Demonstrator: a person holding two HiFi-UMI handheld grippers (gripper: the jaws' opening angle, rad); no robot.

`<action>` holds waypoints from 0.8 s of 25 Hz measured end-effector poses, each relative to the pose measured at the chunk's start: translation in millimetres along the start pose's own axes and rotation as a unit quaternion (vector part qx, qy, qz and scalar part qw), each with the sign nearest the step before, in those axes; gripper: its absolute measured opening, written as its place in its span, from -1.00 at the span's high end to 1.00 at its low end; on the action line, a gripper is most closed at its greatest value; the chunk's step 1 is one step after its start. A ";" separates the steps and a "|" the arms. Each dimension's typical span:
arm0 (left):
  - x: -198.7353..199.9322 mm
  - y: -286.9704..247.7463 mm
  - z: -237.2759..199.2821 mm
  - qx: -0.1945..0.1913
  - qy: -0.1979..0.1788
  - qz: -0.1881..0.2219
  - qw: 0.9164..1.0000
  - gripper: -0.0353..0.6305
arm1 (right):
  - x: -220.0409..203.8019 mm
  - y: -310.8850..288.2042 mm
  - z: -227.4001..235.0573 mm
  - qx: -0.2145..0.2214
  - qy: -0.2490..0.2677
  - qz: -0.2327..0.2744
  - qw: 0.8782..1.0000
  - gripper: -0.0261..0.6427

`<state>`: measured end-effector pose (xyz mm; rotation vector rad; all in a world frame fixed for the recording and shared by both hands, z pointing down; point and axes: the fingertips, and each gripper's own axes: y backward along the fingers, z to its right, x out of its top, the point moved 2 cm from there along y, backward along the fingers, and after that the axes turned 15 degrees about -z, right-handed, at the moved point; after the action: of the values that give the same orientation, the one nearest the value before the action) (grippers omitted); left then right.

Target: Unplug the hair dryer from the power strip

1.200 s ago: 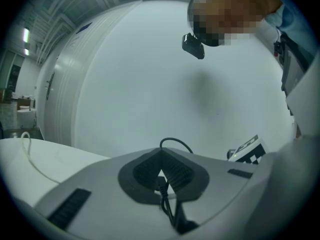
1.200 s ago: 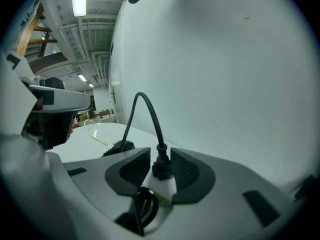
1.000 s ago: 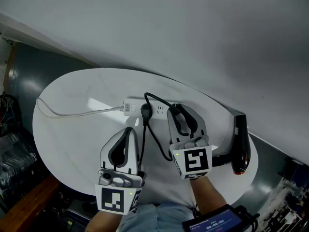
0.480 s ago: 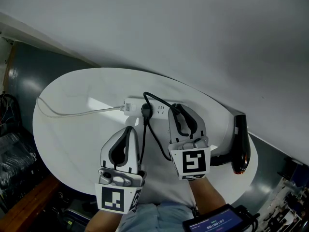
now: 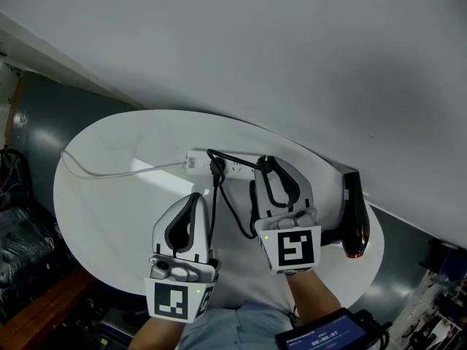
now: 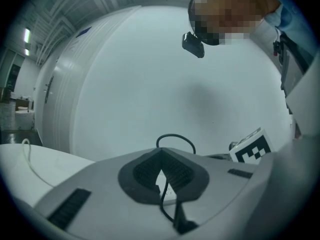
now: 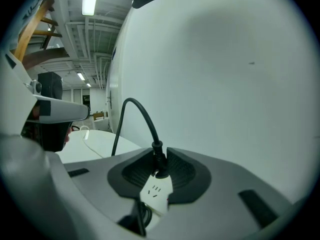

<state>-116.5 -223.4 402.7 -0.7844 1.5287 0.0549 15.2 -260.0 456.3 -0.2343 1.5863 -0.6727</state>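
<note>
- Only my right gripper view shows the plug clamped in my right gripper, above the power strip.
- The head view shows the hair dryer at the tabletop's right edge.
- My left gripper is closed and holds nothing.

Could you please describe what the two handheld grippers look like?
Both the left gripper and right gripper are light grey shells with curved jaws lined by dark ribbed pads. Each carries a white cube with black square markers.
</note>
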 end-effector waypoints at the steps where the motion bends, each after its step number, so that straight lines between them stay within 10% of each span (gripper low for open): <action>1: 2.6 2.2 2.9 -0.001 -0.002 0.004 1.000 0.90 | 3.9 4.3 0.7 -0.002 0.001 0.007 1.000 0.69; 10: 13.1 33.8 37.0 -0.017 0.011 0.012 1.000 0.90 | 16.8 58.2 2.4 -0.019 0.030 0.042 0.998 0.69; 20: 14.4 62.0 71.6 -0.028 -0.013 0.022 0.999 0.90 | -70.3 102.6 10.2 -0.029 -0.007 -0.066 0.997 0.69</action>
<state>-84.2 -147.9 353.4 -0.7917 1.5244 0.1399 59.7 -143.4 459.4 -0.3878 1.5872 -0.7256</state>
